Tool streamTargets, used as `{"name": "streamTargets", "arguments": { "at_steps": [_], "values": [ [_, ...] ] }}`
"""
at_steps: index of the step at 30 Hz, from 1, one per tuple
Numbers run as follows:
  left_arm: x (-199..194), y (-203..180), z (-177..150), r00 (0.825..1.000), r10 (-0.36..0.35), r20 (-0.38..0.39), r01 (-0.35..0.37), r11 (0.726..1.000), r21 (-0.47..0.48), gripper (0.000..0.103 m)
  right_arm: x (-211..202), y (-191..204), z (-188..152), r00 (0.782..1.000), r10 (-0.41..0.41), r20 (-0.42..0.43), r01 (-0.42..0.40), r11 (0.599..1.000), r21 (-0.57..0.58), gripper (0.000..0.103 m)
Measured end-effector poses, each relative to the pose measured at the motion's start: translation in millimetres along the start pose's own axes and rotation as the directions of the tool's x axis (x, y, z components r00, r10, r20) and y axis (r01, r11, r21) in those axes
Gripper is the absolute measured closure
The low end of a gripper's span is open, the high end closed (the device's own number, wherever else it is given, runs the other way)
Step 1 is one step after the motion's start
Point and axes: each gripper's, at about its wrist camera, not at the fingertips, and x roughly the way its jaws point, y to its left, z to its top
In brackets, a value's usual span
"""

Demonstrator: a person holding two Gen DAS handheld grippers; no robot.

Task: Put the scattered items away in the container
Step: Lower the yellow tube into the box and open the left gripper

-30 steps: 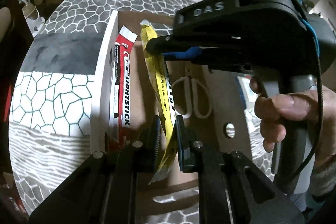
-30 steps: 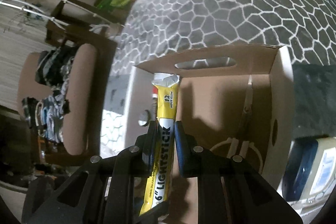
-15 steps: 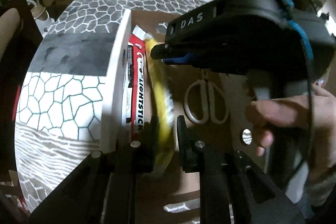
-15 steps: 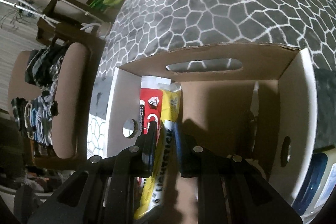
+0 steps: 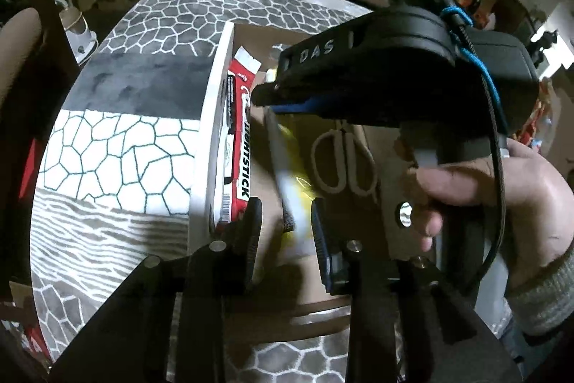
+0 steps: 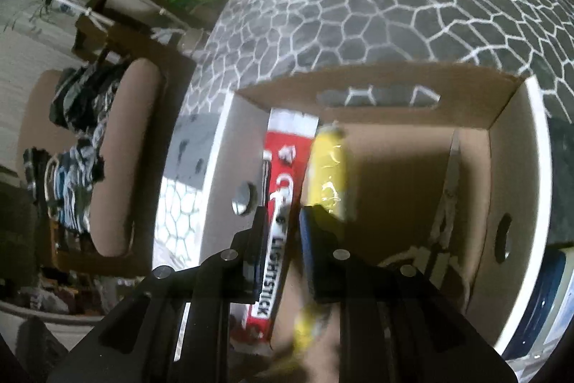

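Corrugated cardboard box (image 5: 389, 174) on a pebble-print cloth (image 5: 118, 153). Glossy yellow lightstick packet (image 5: 292, 182) now loose inside beside the red one (image 5: 238, 146); earlier both grippers pinched it. Left gripper (image 5: 285, 225) jaws just spread, right gripper (image 6: 283, 232) jaws parted too, gripping nothing

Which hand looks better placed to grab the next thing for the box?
Probably right: its tongs, just opening, are clear of the yellow packet, and a blue-and-cream item lies right beside the box on that side. The left view shows no loose item.
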Motion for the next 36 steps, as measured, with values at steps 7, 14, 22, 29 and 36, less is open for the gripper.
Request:
{"name": "streamTargets", "arguments": {
  "at_steps": [7,14,22,29,36],
  "values": [
    [-2,3,-6,1.000,0.004,-0.006,-0.004,1.000,0.009,0.070,-16,-3,4,0.998,0.049,0.032,-0.049,0.999,0.010,0.084],
    [1,-3,-8,0.999,-0.034,-0.017,0.034,0.999,0.002,0.069,-49,-14,11,0.994,-0.098,0.052,0.100,0.994,-0.051,0.072],
    [4,-21,-13,0.999,-0.028,-0.034,0.029,0.998,0.054,0.065,-15,-2,2,0.976,-0.216,-0.011,0.212,0.967,-0.141,0.072],
    [2,-6,-15,0.999,-0.024,-0.028,0.025,0.999,0.030,0.063,8,5,-13,0.972,-0.230,-0.046,0.218,0.957,-0.190,0.075],
    [2,2,-16,0.999,-0.031,-0.025,0.031,0.999,0.005,0.063,12,8,-4,0.987,-0.155,-0.039,0.150,0.984,-0.094,0.078]
  ]
}}
